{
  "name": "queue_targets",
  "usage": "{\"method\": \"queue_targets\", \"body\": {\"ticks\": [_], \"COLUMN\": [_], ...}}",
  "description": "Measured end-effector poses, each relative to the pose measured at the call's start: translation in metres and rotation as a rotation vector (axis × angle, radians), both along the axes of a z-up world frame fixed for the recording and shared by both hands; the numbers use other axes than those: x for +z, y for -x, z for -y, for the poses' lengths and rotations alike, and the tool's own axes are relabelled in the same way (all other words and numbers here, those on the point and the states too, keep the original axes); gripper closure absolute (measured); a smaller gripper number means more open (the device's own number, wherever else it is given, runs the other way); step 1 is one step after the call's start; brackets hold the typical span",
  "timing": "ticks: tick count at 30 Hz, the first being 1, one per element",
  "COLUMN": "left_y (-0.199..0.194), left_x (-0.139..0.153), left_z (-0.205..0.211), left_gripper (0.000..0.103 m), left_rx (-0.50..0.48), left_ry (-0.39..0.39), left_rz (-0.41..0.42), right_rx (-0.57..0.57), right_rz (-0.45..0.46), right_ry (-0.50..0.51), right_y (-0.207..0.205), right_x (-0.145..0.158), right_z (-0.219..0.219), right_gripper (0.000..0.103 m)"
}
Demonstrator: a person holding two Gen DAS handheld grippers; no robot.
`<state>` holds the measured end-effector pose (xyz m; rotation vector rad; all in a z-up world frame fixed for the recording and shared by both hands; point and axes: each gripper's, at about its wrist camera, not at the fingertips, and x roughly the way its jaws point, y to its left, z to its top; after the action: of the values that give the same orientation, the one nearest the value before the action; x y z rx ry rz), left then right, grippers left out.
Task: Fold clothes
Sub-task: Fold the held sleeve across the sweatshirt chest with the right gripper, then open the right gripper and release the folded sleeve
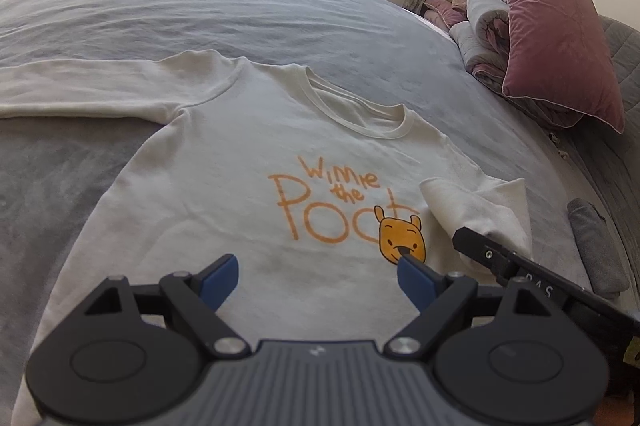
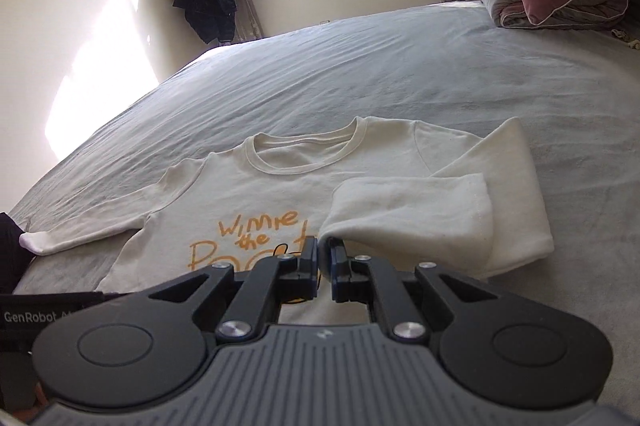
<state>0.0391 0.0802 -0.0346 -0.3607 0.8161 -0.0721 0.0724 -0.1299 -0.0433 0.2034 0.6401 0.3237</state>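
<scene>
While the cream Winnie the Pooh sweatshirt (image 1: 224, 162) lies face up on the grey bed (image 1: 200, 10), the right gripper (image 2: 325, 258) has its fingers pinched narrow on the cuff of the right sleeve (image 2: 416, 210), apparently gripping it, folded over the chest. The left gripper (image 1: 318, 276) hovers above the near hem, fingers spread wide, holding nothing.

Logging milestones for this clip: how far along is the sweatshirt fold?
Early. Done: the cream sweatshirt lies flat, print up, on the grey bed. In hand: the right gripper is shut on the cuff of the right sleeve, which is doubled in over the chest. Left: the other sleeve lies stretched out, the body is unfolded, and the left gripper hovers open over the chest.
</scene>
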Motion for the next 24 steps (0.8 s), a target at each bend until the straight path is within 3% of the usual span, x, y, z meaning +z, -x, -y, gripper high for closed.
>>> {"method": "queue_targets", "body": {"ticks": [5, 9, 16, 17, 20, 24], "left_y": [-0.001, -0.002, -0.003, -0.003, -0.004, -0.005], "left_x": [-0.001, -0.002, -0.005, -0.005, -0.003, -0.002], "left_z": [0.002, 0.004, 0.010, 0.013, 0.025, 0.043], "left_gripper": [0.015, 0.015, 0.015, 0.016, 0.016, 0.016], "left_rx": [0.001, -0.003, -0.011, -0.020, -0.065, -0.148], "left_ry": [-0.002, -0.014, -0.055, -0.069, -0.132, -0.165], "left_rz": [-0.005, -0.006, 0.004, 0.008, 0.026, 0.029], "right_rx": [0.018, 0.025, 0.007, 0.006, -0.004, -0.005], "right_rz": [-0.076, -0.073, -0.124, -0.134, -0.145, -0.127], "right_ry": [0.024, 0.021, -0.088, -0.104, -0.154, -0.190], "right_y": [0.002, 0.003, 0.006, 0.006, 0.009, 0.013], "right_x": [-0.023, -0.024, -0.018, -0.016, -0.010, 0.006], "right_z": [-0.011, -0.010, 0.005, 0.008, 0.018, 0.034], "right_gripper": [0.095, 0.094, 0.085, 0.079, 0.039, 0.039]}}
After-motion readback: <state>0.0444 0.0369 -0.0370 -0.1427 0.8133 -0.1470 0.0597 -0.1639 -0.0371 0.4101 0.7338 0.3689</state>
